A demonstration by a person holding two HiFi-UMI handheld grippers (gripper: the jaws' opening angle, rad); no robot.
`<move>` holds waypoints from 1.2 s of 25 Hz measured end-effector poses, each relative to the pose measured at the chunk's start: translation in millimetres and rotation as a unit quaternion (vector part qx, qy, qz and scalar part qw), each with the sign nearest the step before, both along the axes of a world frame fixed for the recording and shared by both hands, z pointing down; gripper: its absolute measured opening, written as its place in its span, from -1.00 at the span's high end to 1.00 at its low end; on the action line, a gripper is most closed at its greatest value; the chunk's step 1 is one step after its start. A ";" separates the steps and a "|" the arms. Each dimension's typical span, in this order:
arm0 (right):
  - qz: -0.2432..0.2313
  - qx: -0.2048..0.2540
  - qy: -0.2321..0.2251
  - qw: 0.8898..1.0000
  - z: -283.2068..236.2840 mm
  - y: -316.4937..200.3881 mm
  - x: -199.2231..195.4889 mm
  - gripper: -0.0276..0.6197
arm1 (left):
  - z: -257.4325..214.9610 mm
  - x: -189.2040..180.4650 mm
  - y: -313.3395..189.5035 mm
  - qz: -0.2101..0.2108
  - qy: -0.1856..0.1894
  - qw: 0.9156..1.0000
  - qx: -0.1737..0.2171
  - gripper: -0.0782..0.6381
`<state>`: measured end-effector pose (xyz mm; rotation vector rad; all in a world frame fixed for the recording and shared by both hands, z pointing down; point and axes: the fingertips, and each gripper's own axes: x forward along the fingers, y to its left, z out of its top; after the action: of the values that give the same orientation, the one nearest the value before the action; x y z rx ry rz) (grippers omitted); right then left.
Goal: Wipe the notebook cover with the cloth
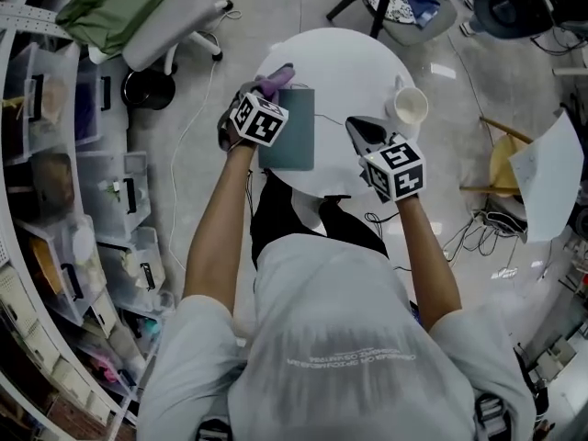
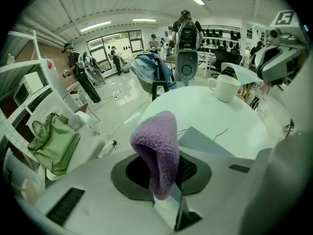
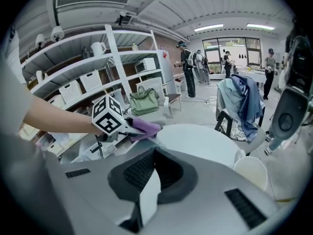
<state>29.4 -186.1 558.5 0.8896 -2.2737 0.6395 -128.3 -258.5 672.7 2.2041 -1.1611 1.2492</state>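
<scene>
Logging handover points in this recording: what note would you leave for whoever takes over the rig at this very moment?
Left gripper: jaws shut on the purple cloth, held at the far left corner of the notebook.
Right gripper: jaws shut, empty, over the table to the right of the notebook and apart from it.
The notebook lies closed and flat on the round white table, with a white mug farther right.
Done: the cloth is gripped and at the cover.
Left: wipe the cover. How much has been wiped cannot be told.
</scene>
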 end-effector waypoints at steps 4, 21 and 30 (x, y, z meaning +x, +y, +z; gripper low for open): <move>0.017 -0.009 0.004 1.000 9.9 -7.4 -1.7 0.91 | 38.4 -0.6 -5.0 0.037 -0.026 0.998 -0.031 0.57; -0.001 -0.012 -0.005 1.000 16.9 9.5 -1.5 0.91 | 55.2 18.3 48.1 0.127 -0.104 0.986 -0.033 0.57; -0.026 -0.011 -0.019 0.999 15.8 41.4 8.9 0.91 | 56.4 32.7 117.5 0.101 -0.094 0.989 -0.057 0.57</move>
<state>38.4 -144.7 574.4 0.8125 -2.3109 0.6628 -95.6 -141.0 729.1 2.1994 -0.9225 1.5951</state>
